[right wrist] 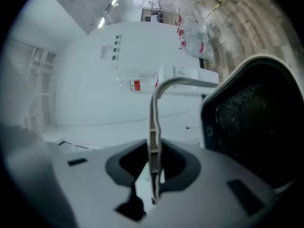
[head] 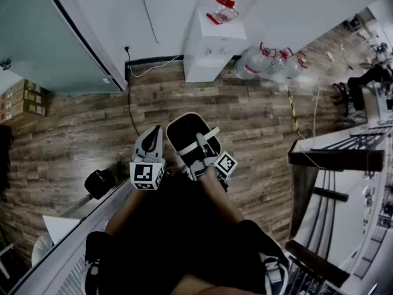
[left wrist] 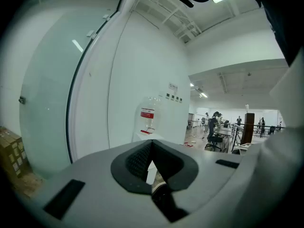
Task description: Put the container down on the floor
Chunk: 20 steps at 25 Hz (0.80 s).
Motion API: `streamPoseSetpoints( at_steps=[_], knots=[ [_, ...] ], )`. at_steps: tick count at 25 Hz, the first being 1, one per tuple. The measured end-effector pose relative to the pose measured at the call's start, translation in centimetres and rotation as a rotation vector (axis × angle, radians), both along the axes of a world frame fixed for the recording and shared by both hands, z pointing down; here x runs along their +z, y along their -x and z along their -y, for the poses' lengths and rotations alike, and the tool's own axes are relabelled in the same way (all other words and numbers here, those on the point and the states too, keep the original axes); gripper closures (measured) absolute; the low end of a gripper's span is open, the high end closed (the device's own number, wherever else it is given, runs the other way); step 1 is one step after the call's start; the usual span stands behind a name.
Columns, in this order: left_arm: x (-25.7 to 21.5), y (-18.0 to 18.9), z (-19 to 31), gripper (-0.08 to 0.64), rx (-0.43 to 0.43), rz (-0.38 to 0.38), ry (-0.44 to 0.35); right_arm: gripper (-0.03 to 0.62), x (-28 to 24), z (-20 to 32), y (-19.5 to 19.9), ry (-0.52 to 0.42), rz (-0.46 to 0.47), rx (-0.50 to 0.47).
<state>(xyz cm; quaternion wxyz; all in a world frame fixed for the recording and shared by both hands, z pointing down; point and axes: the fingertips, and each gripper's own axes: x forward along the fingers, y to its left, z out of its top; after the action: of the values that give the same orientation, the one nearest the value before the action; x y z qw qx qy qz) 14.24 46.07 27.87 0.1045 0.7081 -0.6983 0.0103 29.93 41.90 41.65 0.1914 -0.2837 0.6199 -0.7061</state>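
Note:
A black container [head: 183, 133] with a white rim hangs above the wooden floor [head: 258, 128], in front of the person's legs. Its white handle [head: 198, 145] arches over the opening. My right gripper [head: 206, 157] is shut on that handle from the near side. In the right gripper view the thin handle strip [right wrist: 154, 141] stands pinched between the jaws of the right gripper [right wrist: 154, 175], and the container's dark inside [right wrist: 251, 127] fills the right. My left gripper [head: 150, 141] hangs just left of the container, apart from it, shut with nothing in it; the left gripper [left wrist: 151, 163] points at the white wall.
A white water dispenser [head: 212, 48] stands against the far wall, with several spare water bottles [head: 270, 63] on the floor to its right. Cardboard boxes [head: 24, 100] sit far left behind a glass wall. A railing [head: 344, 158] runs on the right. A black round object [head: 98, 183] lies near left.

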Motion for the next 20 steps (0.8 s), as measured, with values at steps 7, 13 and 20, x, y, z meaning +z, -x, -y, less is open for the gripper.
streamPoseSetpoints(
  at_steps=[7,13,20],
  knots=[
    [0.2,-0.1,0.4,0.529,0.009,-0.002,-0.003,0.508,0.4,0.0,0.3,0.000,-0.021,-0.018],
    [0.1,0.0,0.4,0.529,0.013,-0.009,0.003,0.509,-0.2,0.3,0.2,-0.026,-0.021,-0.008],
    [0.2,1.5,0.7,0.529,0.025,-0.023,0.005,0.509,0.1,0.4,1.3,-0.030,-0.057,0.002]
  ],
)
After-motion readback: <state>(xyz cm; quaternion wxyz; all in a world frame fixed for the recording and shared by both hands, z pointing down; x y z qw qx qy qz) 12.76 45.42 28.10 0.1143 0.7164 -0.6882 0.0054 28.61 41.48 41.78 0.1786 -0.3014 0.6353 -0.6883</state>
